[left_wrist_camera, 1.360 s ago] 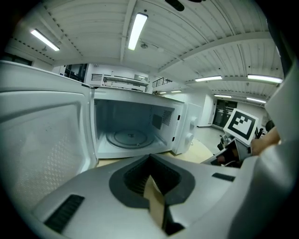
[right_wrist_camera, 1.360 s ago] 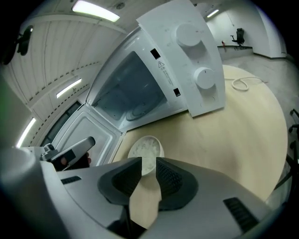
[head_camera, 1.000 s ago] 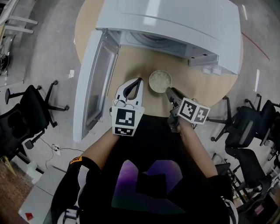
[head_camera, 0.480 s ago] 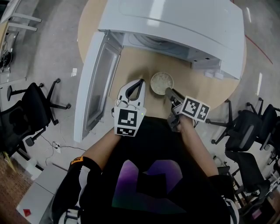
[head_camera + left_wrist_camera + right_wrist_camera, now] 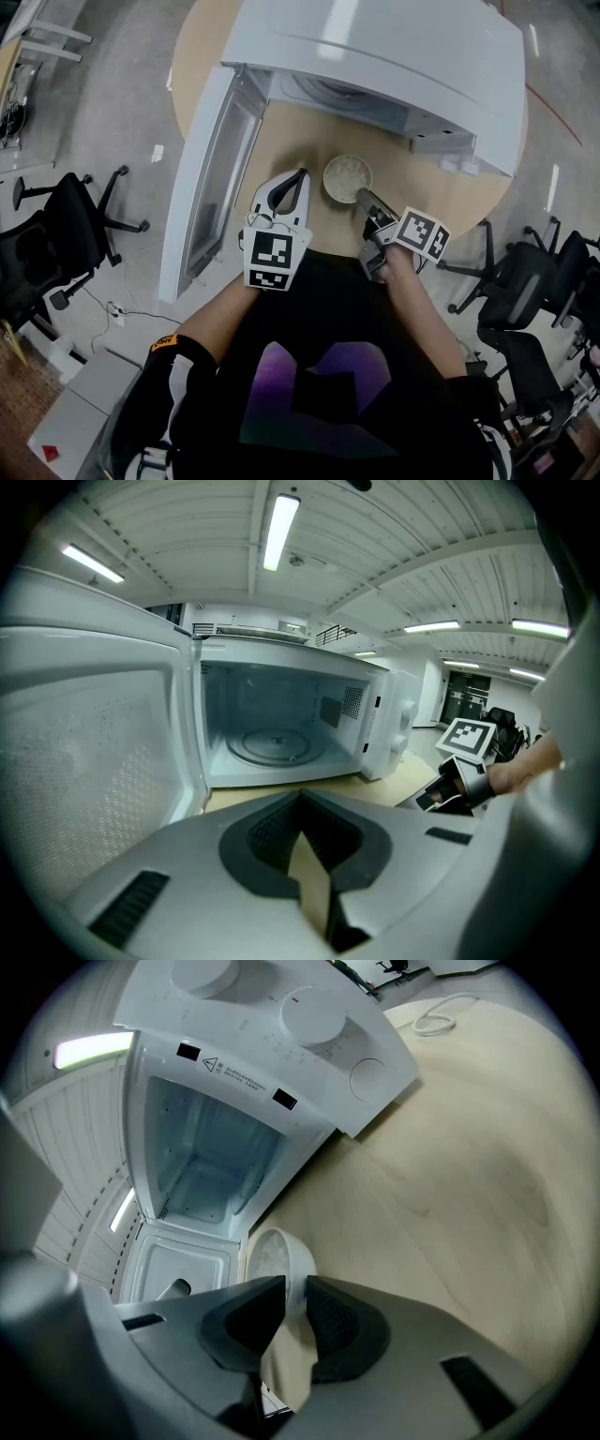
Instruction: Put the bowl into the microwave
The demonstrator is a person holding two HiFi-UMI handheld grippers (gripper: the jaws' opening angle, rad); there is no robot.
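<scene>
Barely any movement over the last second: the right gripper (image 5: 367, 201) stays parked at the bowl (image 5: 347, 176), and the bowl still sits on the round table (image 5: 450, 192), not lifted. So the grab looks made, the carry not started.

In the right gripper view, the jaws are nearly together, a narrow slot between them, and the bowl's thin white rim runs right through that slot. I read that as a pinch on the wall of the bowl.

From overhead, the grip is on the bowl's 5 o'clock edge, and the bowl lies at 11 o'clock from that gripper's marker cube. The bowl holds something pale; what it is, I can't say.

The left gripper (image 5: 300, 174) hangs just beside the bowl at its 9 o'clock side, tips together, holding nothing.

The microwave (image 5: 375, 56) stands at 12 o'clock from the bowl, its door (image 5: 211, 178) swung wide toward 9 o'clock. The left gripper view looks straight into the cavity: the turntable (image 5: 272, 744) is bare. The path looks open; the next move, I'd say, is lift and push forward toward 12 o'clock.
</scene>
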